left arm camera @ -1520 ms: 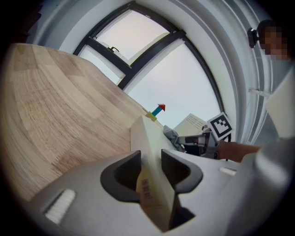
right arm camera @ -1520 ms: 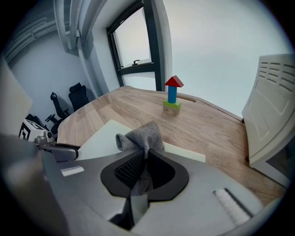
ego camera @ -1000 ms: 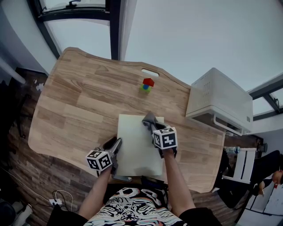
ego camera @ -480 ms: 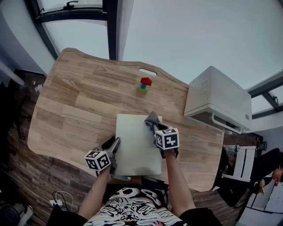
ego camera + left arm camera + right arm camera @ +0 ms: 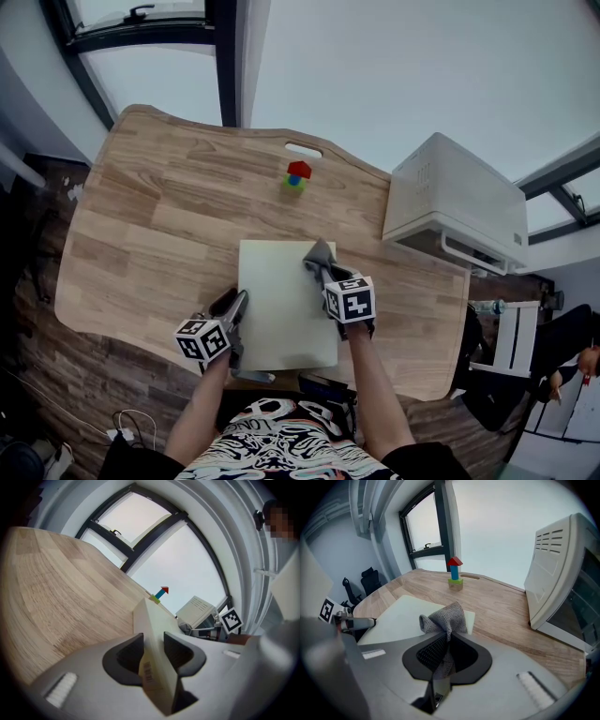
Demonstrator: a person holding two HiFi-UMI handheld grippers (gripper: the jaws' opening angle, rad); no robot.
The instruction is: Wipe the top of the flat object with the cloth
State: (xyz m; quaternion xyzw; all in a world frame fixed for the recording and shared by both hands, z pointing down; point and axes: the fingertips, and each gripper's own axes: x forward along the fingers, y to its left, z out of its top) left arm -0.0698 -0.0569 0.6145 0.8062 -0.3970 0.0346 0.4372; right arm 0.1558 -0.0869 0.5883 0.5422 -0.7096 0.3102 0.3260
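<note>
A pale flat board (image 5: 281, 305) lies on the wooden table (image 5: 159, 225), near its front edge. My left gripper (image 5: 236, 305) is shut on the board's left edge; in the left gripper view the board (image 5: 152, 634) stands edge-on between the jaws. My right gripper (image 5: 323, 267) is shut on a grey cloth (image 5: 319, 253), which rests on the board's far right corner. In the right gripper view the cloth (image 5: 444, 618) bunches out of the jaws over the board (image 5: 401, 613).
A small stack of coloured blocks (image 5: 296, 176) stands at the table's far side, also seen as blocks (image 5: 454, 573) ahead of the right gripper. A white box-like appliance (image 5: 459, 211) sits at the table's right. A slot handle (image 5: 304, 150) is cut near the far edge.
The right gripper and cloth stay near the board's far right corner, shifting only slightly. The left gripper keeps its hold on the board's edge. The head camera has tilted a little.
</note>
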